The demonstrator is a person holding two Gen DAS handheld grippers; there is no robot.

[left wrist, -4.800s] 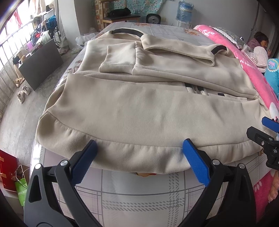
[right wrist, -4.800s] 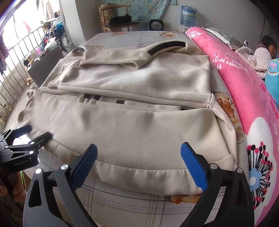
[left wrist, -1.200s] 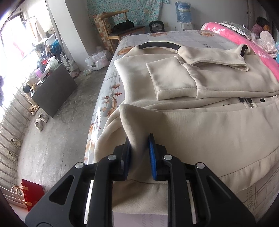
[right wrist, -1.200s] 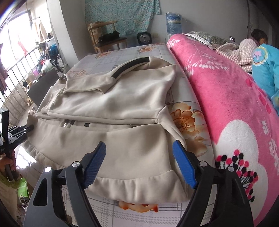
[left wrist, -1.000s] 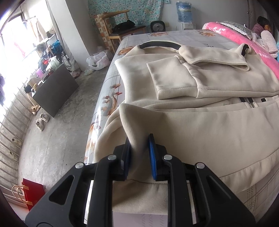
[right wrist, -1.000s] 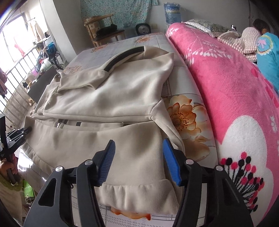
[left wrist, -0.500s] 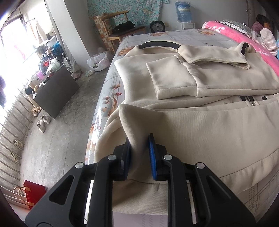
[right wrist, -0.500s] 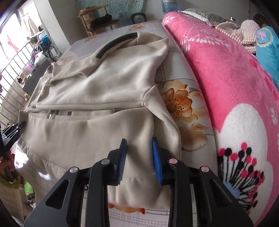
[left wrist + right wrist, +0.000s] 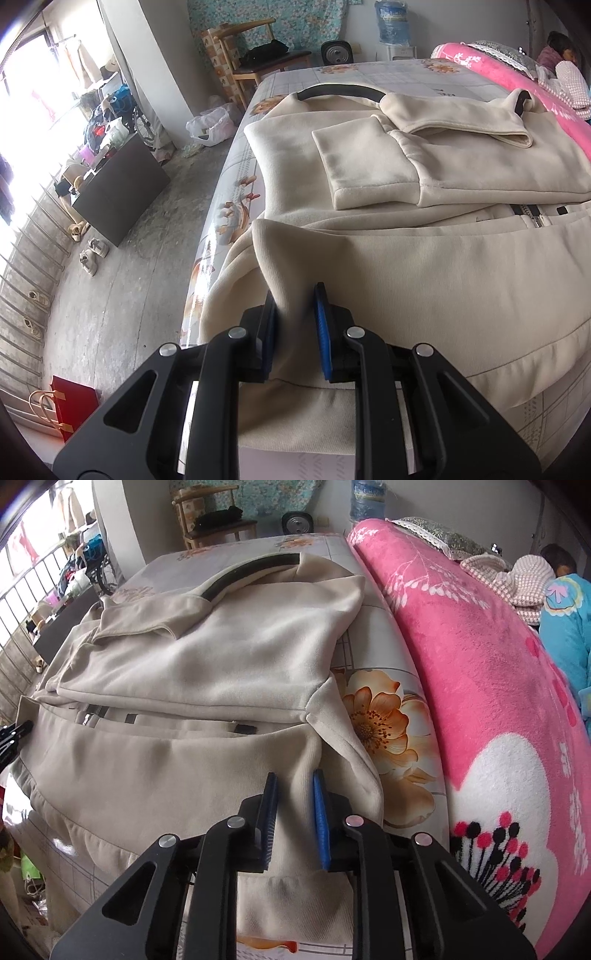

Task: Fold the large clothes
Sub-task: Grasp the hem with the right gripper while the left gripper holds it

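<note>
A large beige zip jacket (image 9: 443,266) lies on the bed with its sleeves folded across the chest and a black collar at the far end. My left gripper (image 9: 295,314) is shut on a pinched fold at the jacket's near left hem corner. My right gripper (image 9: 295,797) is shut on a fold of the same jacket (image 9: 184,775) at its near right hem corner. The left gripper's tips (image 9: 11,734) show at the left edge of the right wrist view.
The bed sheet (image 9: 376,716) has a flower print. A pink blanket (image 9: 498,701) lies along the right side, with a person (image 9: 565,602) beyond it. Left of the bed is bare floor (image 9: 122,295), a dark cabinet (image 9: 118,192), shoes and a red bag (image 9: 74,406).
My right gripper has closed from wide open onto the jacket's right hem corner. My left gripper has stayed shut on the left corner.
</note>
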